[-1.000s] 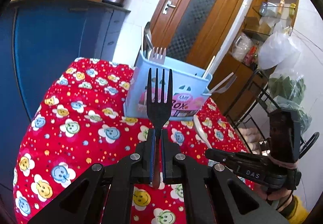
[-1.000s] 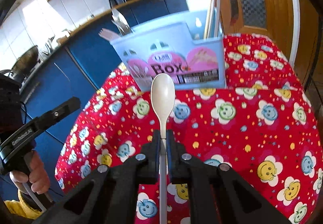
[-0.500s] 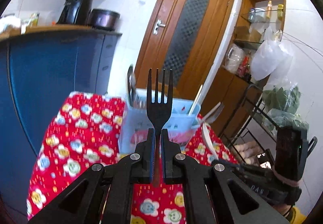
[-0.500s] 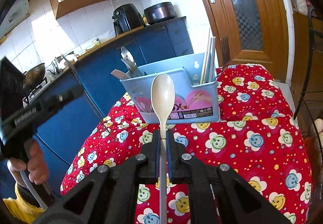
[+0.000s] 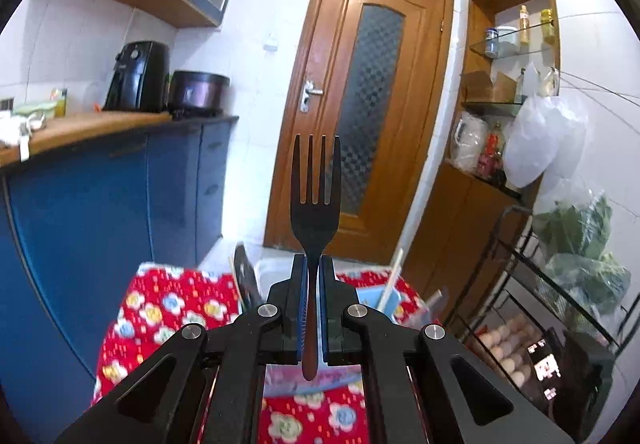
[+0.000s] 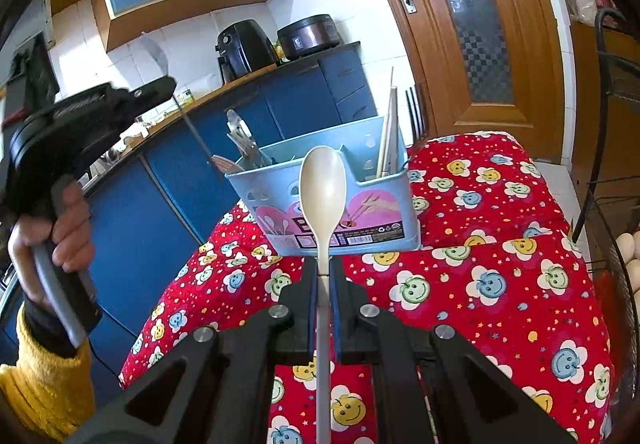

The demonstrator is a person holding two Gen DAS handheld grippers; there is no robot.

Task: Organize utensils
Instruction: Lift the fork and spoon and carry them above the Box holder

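Fork (image 5: 315, 199): black, matte, four flat tines, reddish-brown handle end; pinched by the left claw (image 5: 313, 264), long axis in line with the fingers, tines pointing away, above the blue caddy (image 5: 390, 298). Spoon (image 6: 322, 187): cream plastic, smooth oval bowl, long thin handle; pinched by the right claw (image 6: 323, 272), bowl pointing toward the caddy (image 6: 320, 199) just beyond. Caddy: pale blue plastic, divided, holding chopsticks and metal utensils, pink label partly hidden, unreadable. It stands on the tabletop (image 6: 500, 284), covered in red flower-face cloth.
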